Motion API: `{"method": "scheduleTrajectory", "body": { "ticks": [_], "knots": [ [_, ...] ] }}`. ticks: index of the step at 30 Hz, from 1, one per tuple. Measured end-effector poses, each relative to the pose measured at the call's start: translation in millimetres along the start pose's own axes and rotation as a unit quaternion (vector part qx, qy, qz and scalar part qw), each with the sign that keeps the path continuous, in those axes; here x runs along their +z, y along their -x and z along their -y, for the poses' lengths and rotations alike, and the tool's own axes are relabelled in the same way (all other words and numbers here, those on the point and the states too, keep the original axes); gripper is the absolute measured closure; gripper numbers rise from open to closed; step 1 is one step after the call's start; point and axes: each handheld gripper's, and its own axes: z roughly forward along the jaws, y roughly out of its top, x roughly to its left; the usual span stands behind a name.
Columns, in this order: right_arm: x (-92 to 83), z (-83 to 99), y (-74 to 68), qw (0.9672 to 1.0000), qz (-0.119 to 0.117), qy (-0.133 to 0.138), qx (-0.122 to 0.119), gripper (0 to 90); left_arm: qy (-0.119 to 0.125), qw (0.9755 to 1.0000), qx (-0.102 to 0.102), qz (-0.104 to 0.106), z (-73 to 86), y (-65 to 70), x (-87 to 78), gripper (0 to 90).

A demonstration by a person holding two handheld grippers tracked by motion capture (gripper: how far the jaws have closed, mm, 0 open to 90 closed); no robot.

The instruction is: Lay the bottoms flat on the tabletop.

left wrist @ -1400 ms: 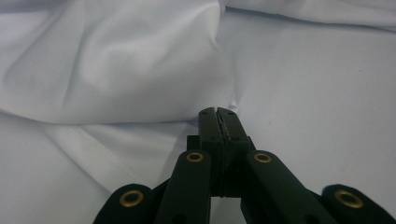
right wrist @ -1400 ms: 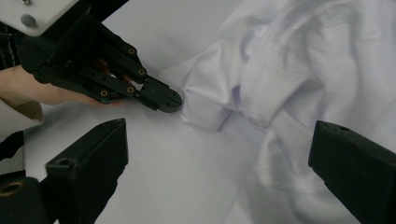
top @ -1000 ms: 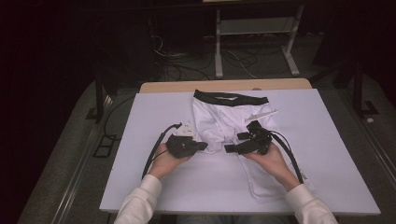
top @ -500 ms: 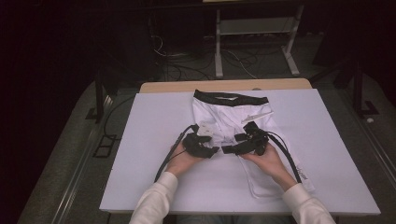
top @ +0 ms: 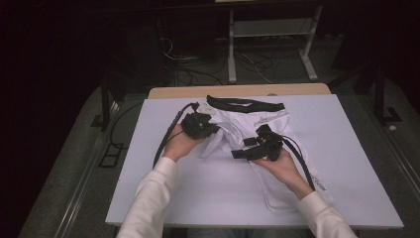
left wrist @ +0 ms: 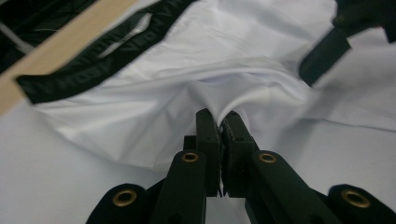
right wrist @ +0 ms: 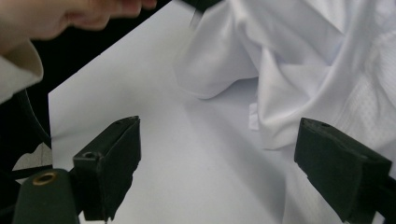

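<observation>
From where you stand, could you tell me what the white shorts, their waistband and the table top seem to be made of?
White shorts: thin, smooth woven fabric with a slight sheen, probably synthetic; it folds softly where the left hand-held gripper pinches it. Waistband: black elastic-looking knit with faint lettering. Table top: matte pale sheet, likely paper or plastic, over a wood-coloured board.

High view dim from my end: bench (top: 163,163) lit from above, surroundings near black, mild grain. Gripper views brighter; white cloth (left wrist: 243,51) nearly blown out, soft shadows in folds. Near fingers (right wrist: 109,163) slightly soft, far background blurred.
</observation>
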Motion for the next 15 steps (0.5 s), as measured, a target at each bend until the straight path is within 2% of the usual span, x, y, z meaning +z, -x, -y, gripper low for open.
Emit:
{"method": "scheduleTrajectory", "body": {
  "ticks": [3, 6, 10, 13, 15],
  "knots": [
    [8.6, -6.8, -3.5, 1.0000, -0.003, -0.003, -0.006, 22.3, 0.001, 0.9999, -0.012, -0.005, -0.4, -14.9, 4.0, 86.6],
    [22.0, -12.4, -8.9, 0.9999, -0.013, -0.008, -0.006, 33.2, 0.000, 0.9997, -0.024, -0.006, 2.2, -24.3, 12.4, 86.5],
    [44.7, -17.1, -15.5, 0.9995, -0.010, -0.028, -0.013, 42.0, -0.002, 0.9993, -0.037, -0.008, 5.5, -32.5, 25.2, 86.4],
    [61.7, -20.5, -13.5, 0.9989, 0.009, -0.042, -0.018, 45.6, 0.004, 0.9991, -0.040, -0.016, 6.6, -37.6, 32.5, 86.3],
    [70.5, -23.2, -8.3, 0.9985, 0.026, -0.046, -0.013, 48.8, 0.012, 0.9983, -0.052, -0.022, 7.6, -40.6, 37.7, 86.3]
  ]
}}
